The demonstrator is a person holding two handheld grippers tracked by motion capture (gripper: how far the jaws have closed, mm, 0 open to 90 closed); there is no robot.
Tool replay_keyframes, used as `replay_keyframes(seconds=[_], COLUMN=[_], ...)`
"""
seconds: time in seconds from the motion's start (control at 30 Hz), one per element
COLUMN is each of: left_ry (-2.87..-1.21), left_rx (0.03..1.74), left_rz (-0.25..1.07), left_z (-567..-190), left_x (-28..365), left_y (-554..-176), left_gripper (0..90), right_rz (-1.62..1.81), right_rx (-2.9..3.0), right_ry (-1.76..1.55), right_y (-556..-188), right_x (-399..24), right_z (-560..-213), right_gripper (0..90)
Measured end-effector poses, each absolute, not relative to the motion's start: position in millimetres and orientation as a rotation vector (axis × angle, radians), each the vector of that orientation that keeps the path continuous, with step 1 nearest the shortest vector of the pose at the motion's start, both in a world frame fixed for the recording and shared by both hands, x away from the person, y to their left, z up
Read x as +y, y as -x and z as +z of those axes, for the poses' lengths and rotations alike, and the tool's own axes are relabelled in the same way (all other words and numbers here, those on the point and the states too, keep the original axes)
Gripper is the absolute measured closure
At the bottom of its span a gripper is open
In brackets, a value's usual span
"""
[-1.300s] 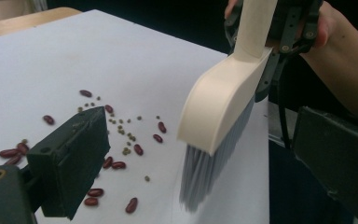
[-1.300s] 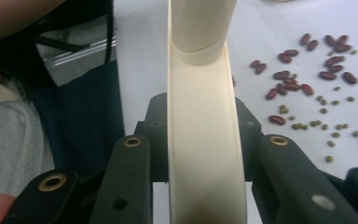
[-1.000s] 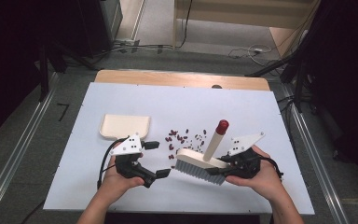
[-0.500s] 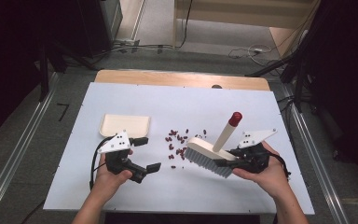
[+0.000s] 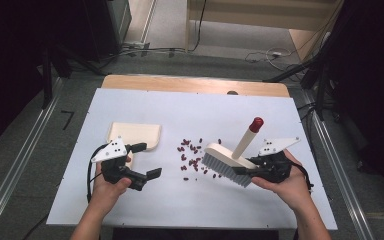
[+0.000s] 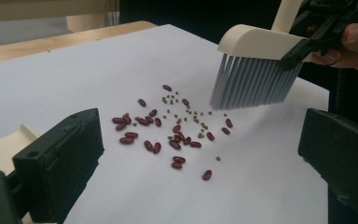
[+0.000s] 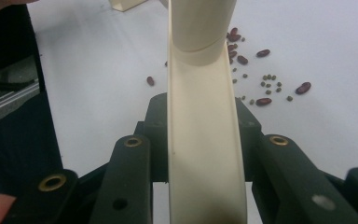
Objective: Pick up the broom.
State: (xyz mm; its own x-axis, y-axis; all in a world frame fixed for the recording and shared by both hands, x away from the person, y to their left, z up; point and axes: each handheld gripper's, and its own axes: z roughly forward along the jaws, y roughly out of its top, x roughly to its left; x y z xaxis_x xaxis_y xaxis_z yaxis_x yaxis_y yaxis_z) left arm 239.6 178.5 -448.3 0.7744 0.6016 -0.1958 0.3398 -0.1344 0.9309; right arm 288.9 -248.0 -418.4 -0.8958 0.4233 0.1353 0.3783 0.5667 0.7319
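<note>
— Any writing or brand to read?

— None legible. The left gripper (image 5: 148, 161) carries one grey three-cornered plate dotted with holes, and so does the right gripper (image 5: 240, 169).

— And the count?

— One cream plastic brush (image 5: 228, 160) with a round handle capped in red, pale grey bristles in a dense block; one cream dustpan (image 5: 135, 135), flat and squarish; roughly twenty glossy red beans (image 6: 154, 134) amid many tiny green beans (image 6: 185, 111), scattered on the smooth white table (image 5: 190, 110).

— The jaws?

— The right gripper's are clamped on the brush head, bristles held above the beans' right edge. The left gripper's stand apart, empty, beside the dustpan.
</note>
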Motion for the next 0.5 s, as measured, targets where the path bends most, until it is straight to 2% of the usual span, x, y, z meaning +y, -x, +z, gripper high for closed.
replay_keyframes(seconds=[0.5], left_ry=[-1.718], left_rx=[0.794], left_rz=[0.301], left_z=[-450.5], left_x=[196.7], left_y=[-241.3], left_gripper=[0.4], right_rz=[1.250], right_rx=[2.725], right_ry=[-0.719], right_y=[-290.2], right_x=[-245.2], right_z=[-422.8], right_gripper=[65.3])
